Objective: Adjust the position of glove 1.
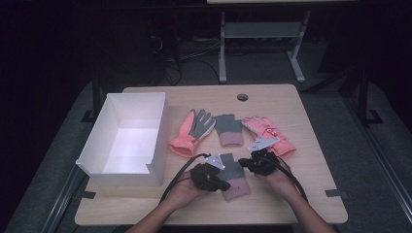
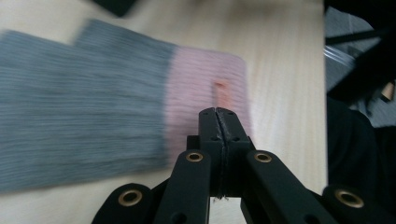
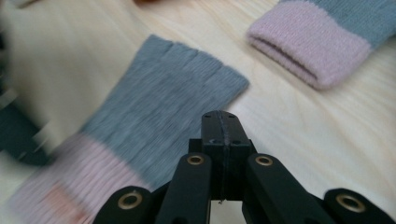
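Left hand-held gripper (image 1: 224, 186) sits at the near glove (image 1: 234, 175), jaws pressed flat together over its pink cuff, pinching nothing I can see. Right hand-held gripper (image 1: 246, 162), jaws shut too and empty, hovers at the grey finger end. That glove lies near the table's (image 1: 311, 141) front edge, between both hands. Its twin (image 1: 228, 129) lies farther back, between two coral gloves (image 1: 190, 133), white box (image 1: 112, 127) on the left. Looks like lining up for a pick; next the jaws must open and bite the knit. Contact is hard to judge, and both gripper views are blurred.
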